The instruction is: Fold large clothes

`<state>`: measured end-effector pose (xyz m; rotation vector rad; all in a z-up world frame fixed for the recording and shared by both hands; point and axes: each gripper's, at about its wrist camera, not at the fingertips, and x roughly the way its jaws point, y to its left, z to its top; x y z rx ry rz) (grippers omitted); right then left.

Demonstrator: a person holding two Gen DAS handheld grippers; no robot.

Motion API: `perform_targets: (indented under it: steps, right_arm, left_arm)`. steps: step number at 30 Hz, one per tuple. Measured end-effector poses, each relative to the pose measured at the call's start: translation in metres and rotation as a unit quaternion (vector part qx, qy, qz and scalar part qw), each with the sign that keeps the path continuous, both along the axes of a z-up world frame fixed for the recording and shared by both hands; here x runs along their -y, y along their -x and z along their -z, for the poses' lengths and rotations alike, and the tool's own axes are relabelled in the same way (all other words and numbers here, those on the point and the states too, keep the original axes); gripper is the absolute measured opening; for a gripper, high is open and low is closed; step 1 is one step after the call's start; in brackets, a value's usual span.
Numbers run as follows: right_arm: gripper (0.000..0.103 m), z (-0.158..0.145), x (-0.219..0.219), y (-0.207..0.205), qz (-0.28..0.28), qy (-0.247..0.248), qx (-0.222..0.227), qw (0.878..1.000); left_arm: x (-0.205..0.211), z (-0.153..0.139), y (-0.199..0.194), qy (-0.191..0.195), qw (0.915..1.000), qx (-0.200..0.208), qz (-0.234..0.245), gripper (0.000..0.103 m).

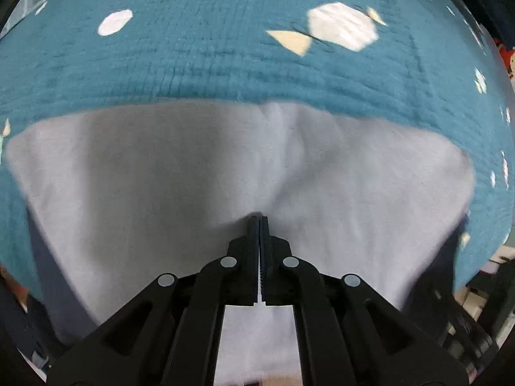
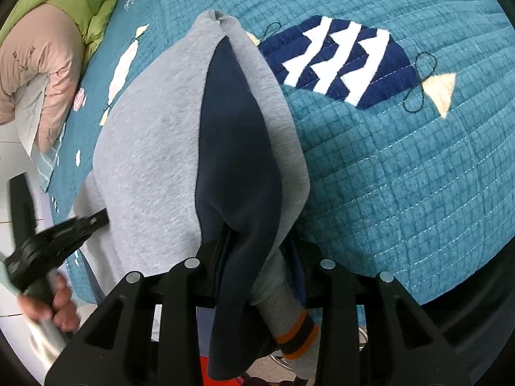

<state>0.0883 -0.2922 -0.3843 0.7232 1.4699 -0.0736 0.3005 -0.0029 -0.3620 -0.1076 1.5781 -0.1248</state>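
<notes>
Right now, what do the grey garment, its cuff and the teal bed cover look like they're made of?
Grey garment: soft matte sweatshirt knit, heathered and slightly fuzzy; navy lining looks smooth.
Cuff: ribbed knit with orange and navy stripes.
Teal bed cover: quilted, chenille-like cloth, with a pale stitched grid and appliquéd fish. Fibre content unclear.

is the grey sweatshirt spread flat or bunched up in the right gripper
Bunched up. The grey sweatshirt is gathered in folds, its navy lining showing, pinched in the right gripper over the teal quilt.
</notes>
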Motion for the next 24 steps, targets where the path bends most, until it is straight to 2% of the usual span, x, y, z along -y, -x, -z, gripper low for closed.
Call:
perform_targets:
  steps: [1,2,3,4,6,7,8,9,12,13,15,16,18,20,22,24]
  right_arm:
    - [0.032,0.000,0.000,0.000,0.000,0.001,0.000,1.000]
    - [0.032,0.000,-0.002,-0.001,-0.001,0.006,-0.001,1.000]
    - [0.032,-0.001,-0.003,-0.002,-0.002,0.010,-0.002,1.000]
    - [0.032,-0.001,-0.003,-0.002,-0.002,0.013,-0.002,1.000]
    - [0.032,-0.001,-0.005,-0.001,-0.001,0.019,0.000,1.000]
    - [0.032,-0.001,-0.005,-0.001,0.000,0.020,0.001,1.000]
    - [0.032,-0.001,-0.005,-0.001,0.001,0.020,0.002,1.000]
    - [0.032,0.000,-0.005,-0.001,0.004,0.020,0.000,1.000]
    - [0.033,-0.002,-0.006,-0.002,0.003,0.026,-0.005,1.000]
    - [0.033,-0.003,-0.008,-0.002,0.001,0.032,-0.004,0.999]
    - [0.033,-0.003,-0.009,-0.001,0.000,0.040,-0.002,0.999]
    - [0.034,-0.003,-0.010,-0.001,0.002,0.041,-0.003,0.999]
    - [0.034,-0.004,-0.011,0.000,0.002,0.043,-0.003,0.999]
    - [0.034,-0.003,-0.010,0.000,0.002,0.042,-0.003,0.999]
    - [0.035,-0.002,-0.009,0.000,0.008,0.038,-0.003,0.999]
    - [0.036,-0.002,-0.007,0.000,0.009,0.034,-0.002,0.999]
  left_arm:
    - [-0.001,-0.006,0.010,0.023,0.9997,-0.013,-0.001,0.000]
    - [-0.002,-0.009,0.020,0.022,0.9996,-0.014,0.004,0.000]
    - [-0.002,-0.008,0.034,-0.002,0.9997,-0.015,0.017,0.000]
    - [0.001,-0.001,0.046,-0.009,0.9995,-0.021,0.024,0.000]
    - [-0.007,0.023,0.069,0.024,0.9980,-0.058,0.009,0.000]
    - [-0.011,0.026,0.079,0.033,0.9989,-0.031,0.006,0.000]
    - [-0.009,0.022,0.085,0.031,0.9992,-0.006,0.023,0.000]
    - [-0.009,0.018,0.087,0.028,0.9993,0.000,0.023,0.000]
    - [-0.001,0.002,0.102,0.019,0.9986,-0.030,0.040,0.000]
    - [0.001,-0.001,0.113,0.016,0.9981,-0.026,0.054,0.000]
    - [0.006,0.013,0.131,-0.010,0.9968,-0.032,0.073,0.000]
    - [0.004,0.023,0.139,-0.006,0.9976,-0.025,0.064,0.001]
    - [0.007,0.012,0.138,-0.005,0.9974,-0.018,0.070,0.001]
    - [0.004,-0.004,0.141,0.032,0.9969,-0.008,0.071,0.001]
    - [0.005,-0.022,0.129,0.004,0.9971,0.028,0.070,0.000]
    - [0.004,-0.023,0.118,0.006,0.9980,0.032,0.054,0.000]
